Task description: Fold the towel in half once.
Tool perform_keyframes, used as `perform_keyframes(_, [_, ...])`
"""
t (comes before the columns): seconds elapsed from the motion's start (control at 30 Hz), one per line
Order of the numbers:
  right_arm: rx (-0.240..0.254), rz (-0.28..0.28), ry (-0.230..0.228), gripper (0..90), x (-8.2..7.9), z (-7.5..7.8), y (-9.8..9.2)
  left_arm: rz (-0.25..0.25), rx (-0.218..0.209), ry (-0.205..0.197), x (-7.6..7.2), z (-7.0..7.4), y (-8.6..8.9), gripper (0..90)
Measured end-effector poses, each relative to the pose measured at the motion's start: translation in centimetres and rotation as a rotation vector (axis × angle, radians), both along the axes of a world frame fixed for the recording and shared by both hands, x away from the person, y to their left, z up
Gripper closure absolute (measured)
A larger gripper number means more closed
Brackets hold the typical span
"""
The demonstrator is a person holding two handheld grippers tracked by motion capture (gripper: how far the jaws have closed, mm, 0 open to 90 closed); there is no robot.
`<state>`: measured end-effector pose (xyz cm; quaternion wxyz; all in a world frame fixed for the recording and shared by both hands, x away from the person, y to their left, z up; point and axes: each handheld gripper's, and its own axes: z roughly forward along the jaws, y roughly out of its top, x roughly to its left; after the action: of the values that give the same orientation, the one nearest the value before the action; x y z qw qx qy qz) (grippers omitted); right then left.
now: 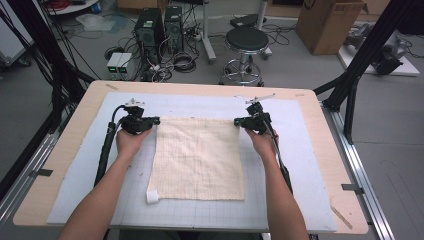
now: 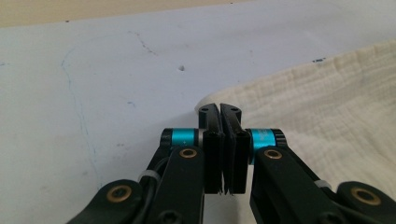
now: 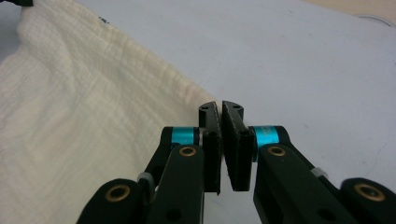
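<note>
A cream, square cloth [image 1: 197, 157] lies flat on the pale blue mat [image 1: 305, 150]. My left gripper [image 1: 156, 120] is at the cloth's far left corner, my right gripper [image 1: 238, 121] at its far right corner. In the left gripper view the jaws of the left gripper [image 2: 219, 108] are pressed together at the cloth's [image 2: 327, 102] corner. The right gripper view shows the right gripper [image 3: 220, 106] with its tips closed on the corner of the cloth [image 3: 70, 102]. A small white tag [image 1: 152, 196] sticks out at the near left corner.
The mat covers most of a wooden table [image 1: 65, 150]. Beyond the table's far edge stand a black stool [image 1: 246, 42], computer towers [image 1: 150, 27] with cables, and a cardboard box [image 1: 327, 25]. Black frame struts [image 1: 360, 65] rise at the right.
</note>
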<state>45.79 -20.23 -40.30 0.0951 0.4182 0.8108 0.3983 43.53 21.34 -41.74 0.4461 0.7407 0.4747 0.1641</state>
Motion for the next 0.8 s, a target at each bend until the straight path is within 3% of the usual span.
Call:
perform_keyframes(0.23, [0.044,0.021,-0.015,86.6,-1.3,1.1,-0.7,-0.020,-0.008,-0.029,-1.6,1.0,0.3,87.4])
perform_keyframes(0.37, [0.039,0.039,-0.009,86.5,-2.2,1.4,-0.7,-0.036,-0.017,-0.043,-2.8,1.4,0.4,87.4])
perform_keyframes(0.5, [0.084,0.059,-0.039,86.5,-3.3,2.1,-1.1,-0.057,-0.012,-0.041,-4.1,1.5,0.7,87.4])
perform_keyframes(0.53, [0.098,0.064,-0.029,86.5,-3.6,2.1,-1.2,-0.063,-0.006,-0.049,-4.4,1.5,0.8,87.4])
perform_keyframes(0.63, [0.094,0.082,-0.031,86.5,-4.5,1.9,-1.4,-0.074,-0.030,-0.059,-5.4,1.4,1.1,87.4])
perform_keyframes(0.73, [0.116,0.098,-0.024,86.5,-5.5,1.9,-1.6,-0.093,-0.020,-0.062,-6.4,1.3,1.2,87.3])
perform_keyframes(0.8, [0.096,0.109,-0.033,86.6,-6.2,2.1,-1.5,-0.096,-0.029,-0.064,-7.0,1.3,1.3,87.4])
